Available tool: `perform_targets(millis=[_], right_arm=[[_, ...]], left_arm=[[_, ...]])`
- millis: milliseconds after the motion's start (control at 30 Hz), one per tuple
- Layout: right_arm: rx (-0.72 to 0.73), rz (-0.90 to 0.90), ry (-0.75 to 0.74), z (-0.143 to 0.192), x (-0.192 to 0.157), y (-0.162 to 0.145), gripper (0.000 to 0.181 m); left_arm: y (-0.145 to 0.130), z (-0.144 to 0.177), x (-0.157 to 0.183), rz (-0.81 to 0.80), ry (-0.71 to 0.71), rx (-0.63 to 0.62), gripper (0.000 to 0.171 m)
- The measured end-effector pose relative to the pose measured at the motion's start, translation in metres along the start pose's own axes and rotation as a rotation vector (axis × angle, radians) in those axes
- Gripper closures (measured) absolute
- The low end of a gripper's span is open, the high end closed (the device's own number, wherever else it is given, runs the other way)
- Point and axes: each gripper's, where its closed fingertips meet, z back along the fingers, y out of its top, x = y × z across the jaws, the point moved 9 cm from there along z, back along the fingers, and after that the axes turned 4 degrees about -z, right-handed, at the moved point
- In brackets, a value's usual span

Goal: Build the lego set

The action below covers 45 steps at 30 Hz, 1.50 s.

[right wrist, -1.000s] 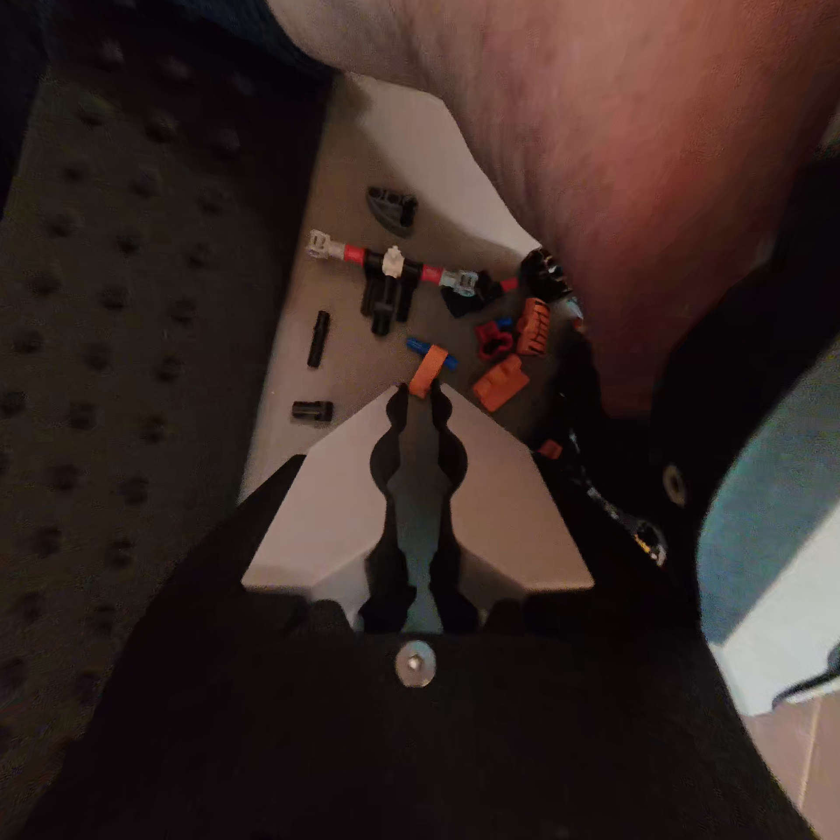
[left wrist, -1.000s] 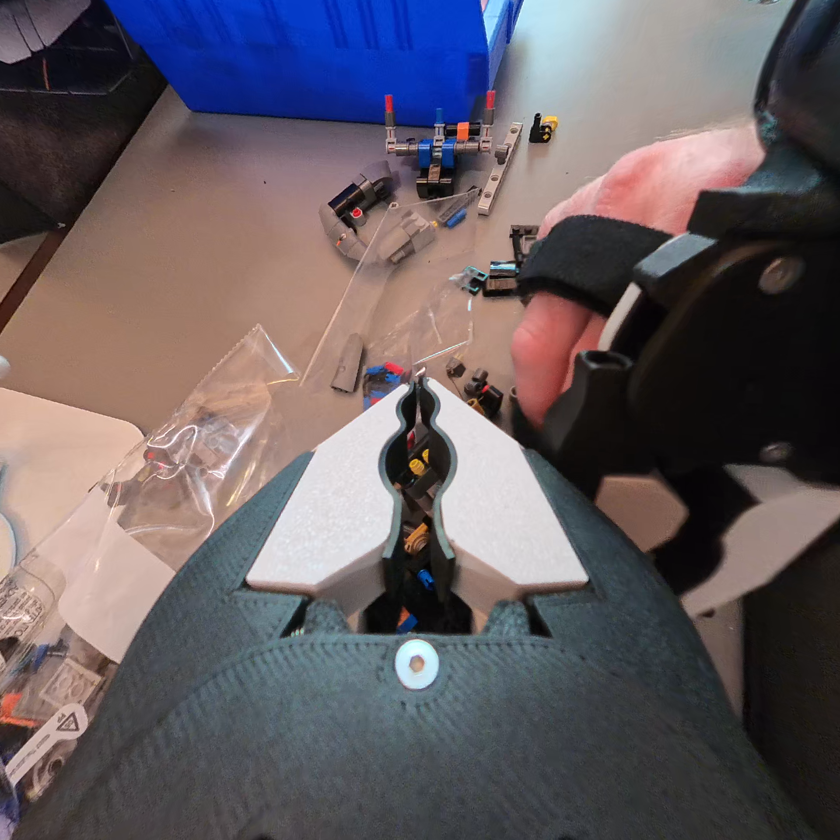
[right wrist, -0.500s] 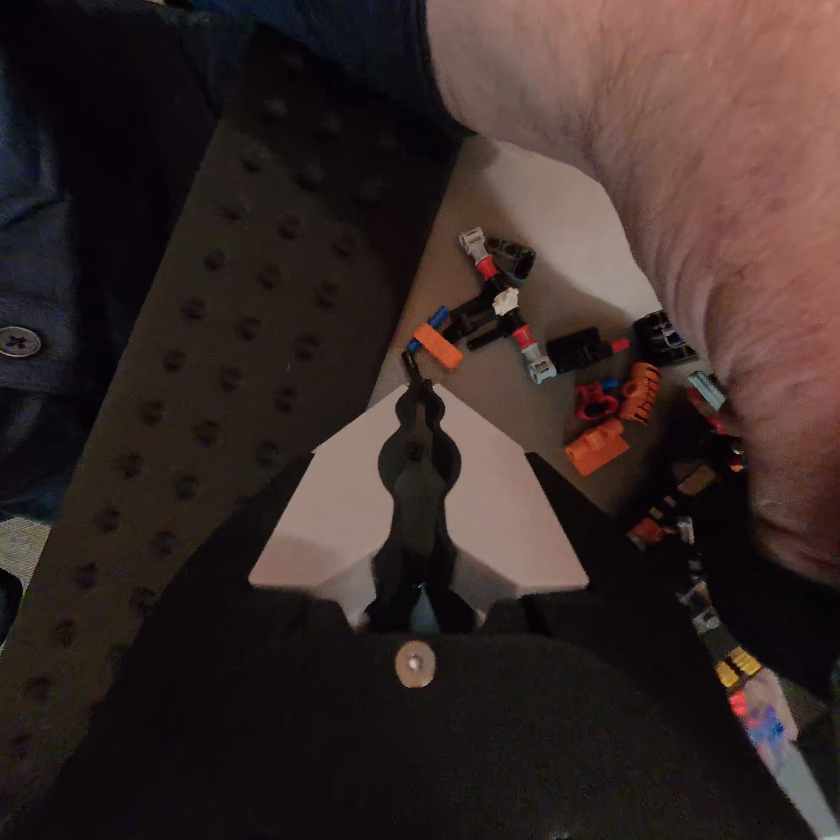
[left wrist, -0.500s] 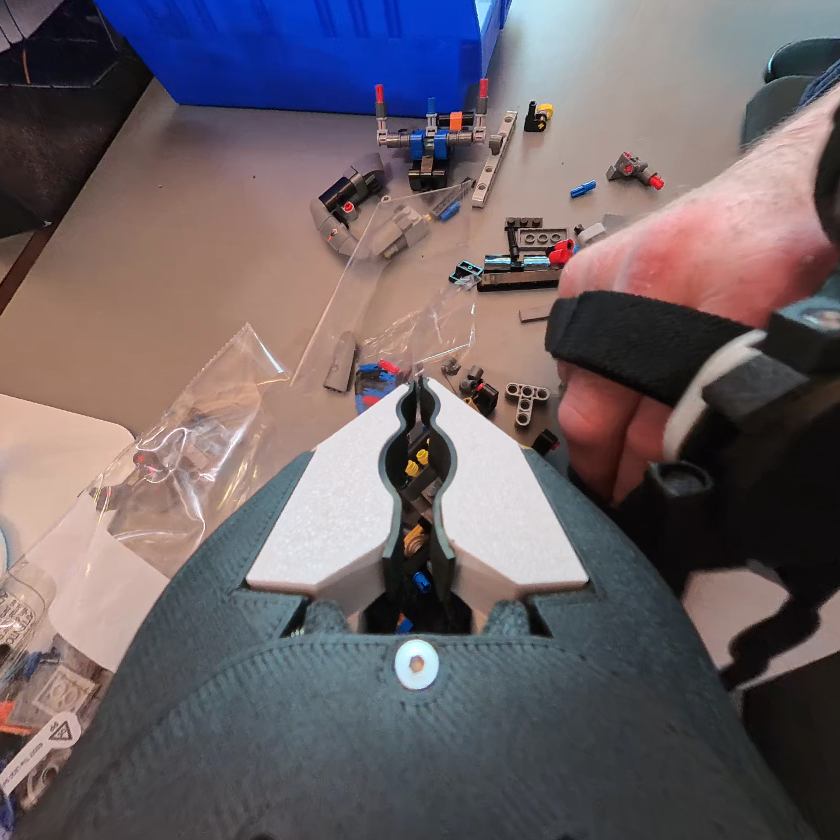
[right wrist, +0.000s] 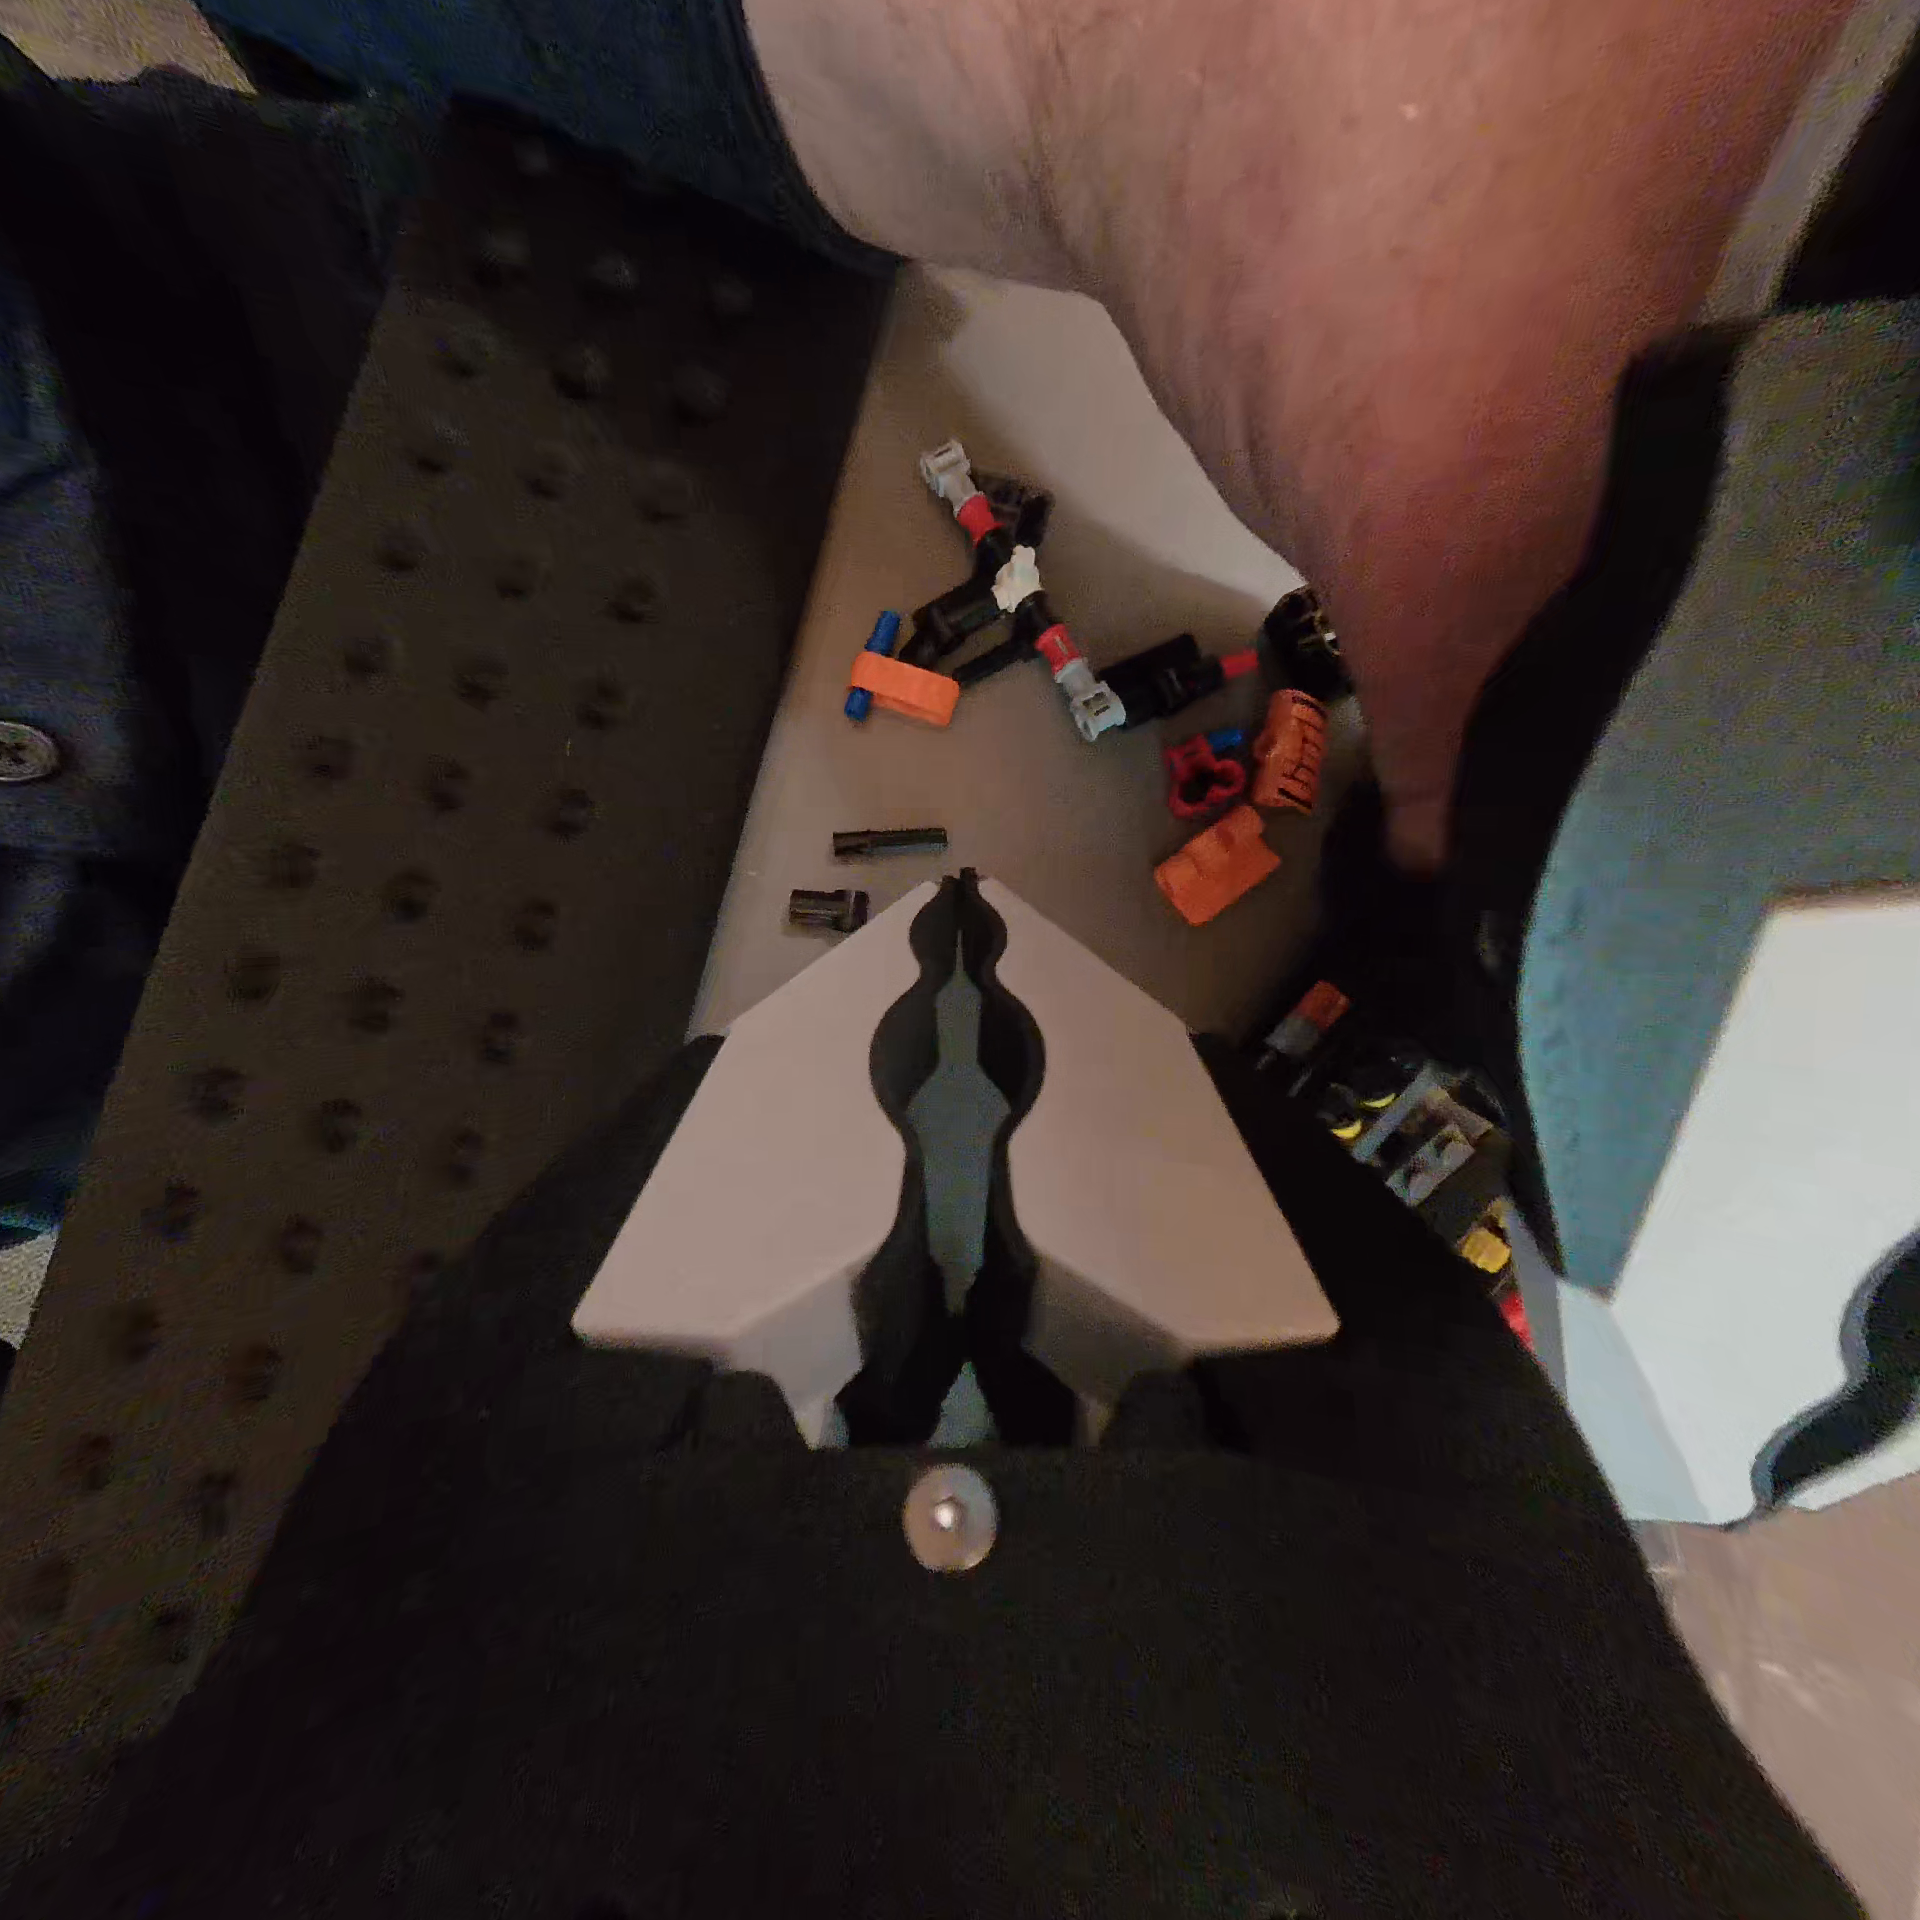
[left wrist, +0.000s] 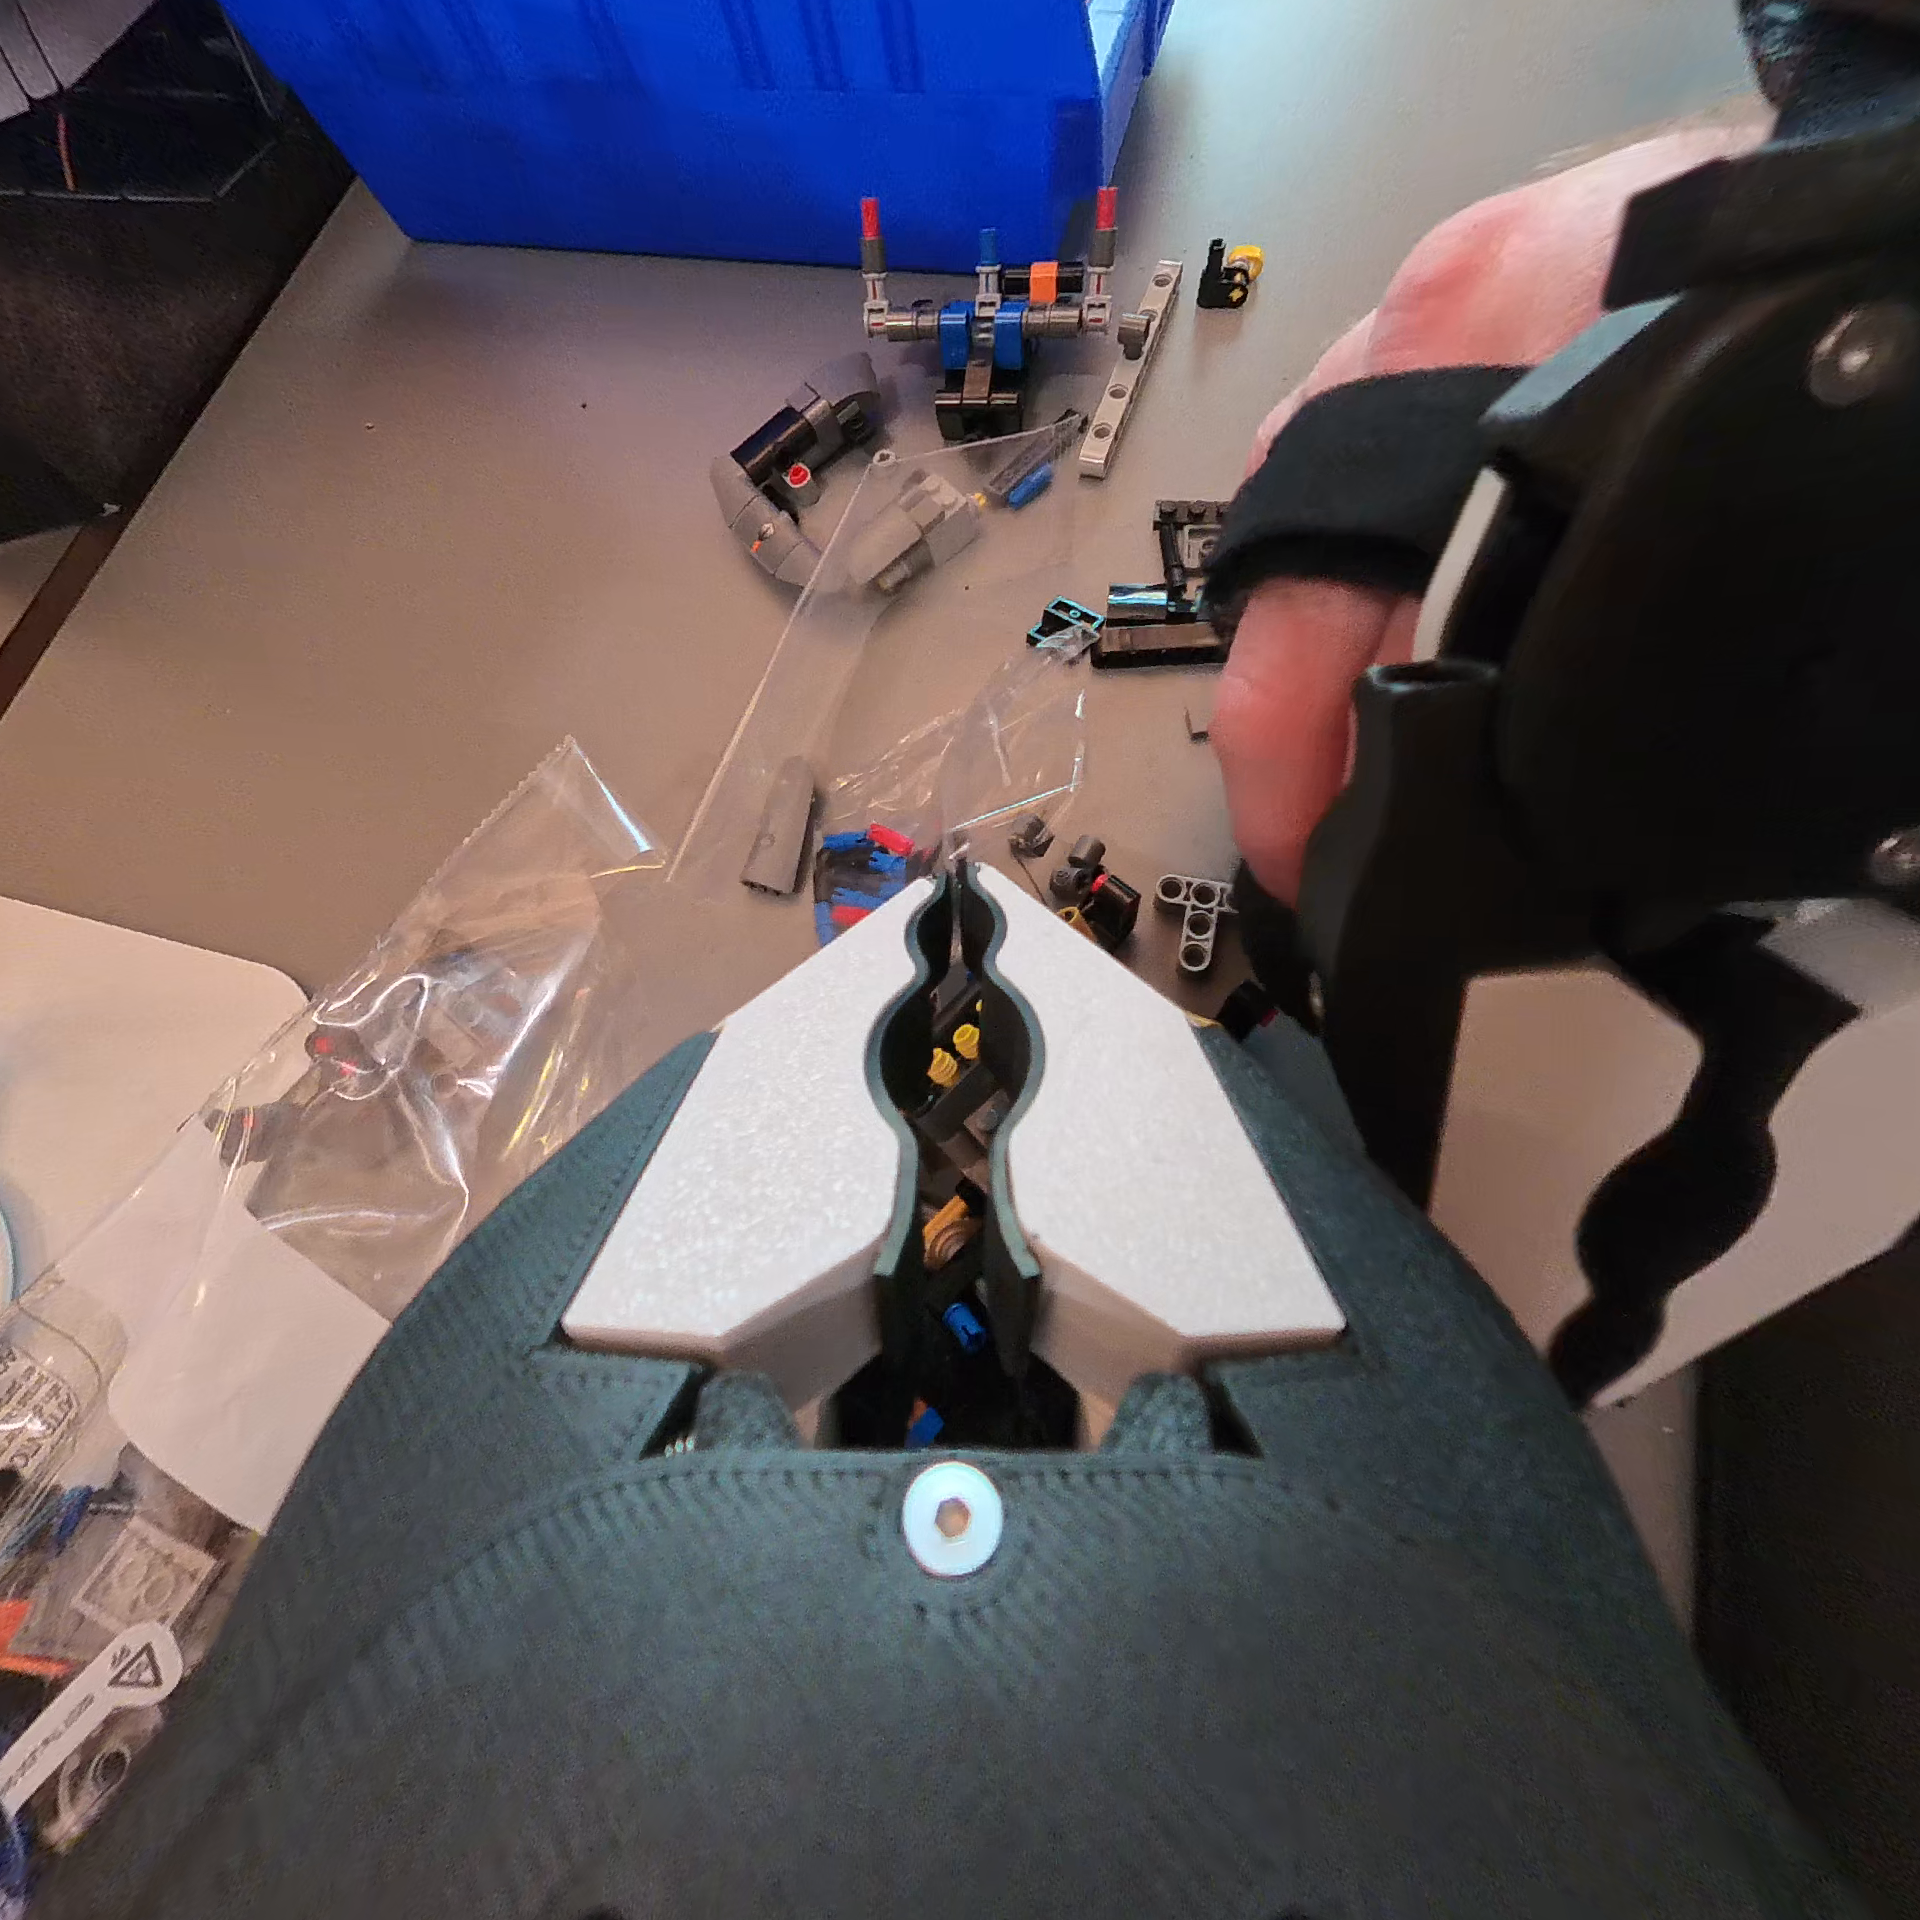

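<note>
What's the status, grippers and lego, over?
Left gripper shut on a clear bag. Right gripper shut, empty. Loose lego pieces on the table; forearm overhead.

Left grey-fingered tool (left wrist: 958, 883): jaws closed, tips together. Right grey-fingered tool (right wrist: 961, 883): jaws closed, gripped by strapped hand (left wrist: 1382, 499).

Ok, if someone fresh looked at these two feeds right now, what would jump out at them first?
Probably the big blue plastic bin at the far edge of the grey table, with a half-built grey, blue and black lego assembly just in front of it. In the left wrist view, the left claw is shut, pinching a clear plastic bag. The right claw is shut and empty, near two small black pins and scattered orange pieces.
</note>
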Motion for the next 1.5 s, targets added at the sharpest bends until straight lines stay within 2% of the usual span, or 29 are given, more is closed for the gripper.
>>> perform_targets(millis=[67,167,567,633,767,867,967,1067,1267,1500], right_arm=[[0.019,-0.014,0.055,0.000,-0.003,-0.001,0.181],[-0.042,0.006,0.072,-0.011,-0.007,-0.002,0.165],[-0.053,-0.011,0.046,-0.025,-0.007,0.005,0.163],[-0.039,-0.006,0.018,-0.024,-0.006,0.007,0.157],[-0.044,-0.017,0.034,-0.029,-0.007,0.010,0.160],[-0.041,-0.025,0.014,-0.030,-0.005,0.010,0.179],[-0.043,-0.028,-0.001,-0.028,-0.003,0.008,0.179],[-0.022,-0.012,-0.037,-0.015,0.000,0.007,0.179],[0.119,-0.122,-0.144,0.045,0.022,-0.016,0.180],[0.180,-0.193,-0.285,0.079,0.038,-0.032,0.180]], left_arm=[[0.000,-0.001,0.000,-0.002,-0.002,-0.004,0.171],[0.000,-0.001,0.000,-0.002,-0.003,-0.005,0.171],[-0.001,-0.002,0.000,0.001,-0.006,-0.007,0.171],[-0.001,-0.002,0.000,0.002,-0.006,-0.007,0.171],[-0.001,-0.003,0.000,0.001,-0.006,-0.010,0.171],[-0.001,-0.003,0.000,0.002,-0.006,-0.010,0.171],[-0.001,-0.003,0.000,0.001,-0.005,-0.011,0.171],[-0.001,-0.002,0.000,0.001,-0.004,-0.009,0.171],[-0.001,0.000,0.000,0.001,-0.003,-0.003,0.171],[-0.001,0.001,0.000,0.005,0.001,0.003,0.171]])
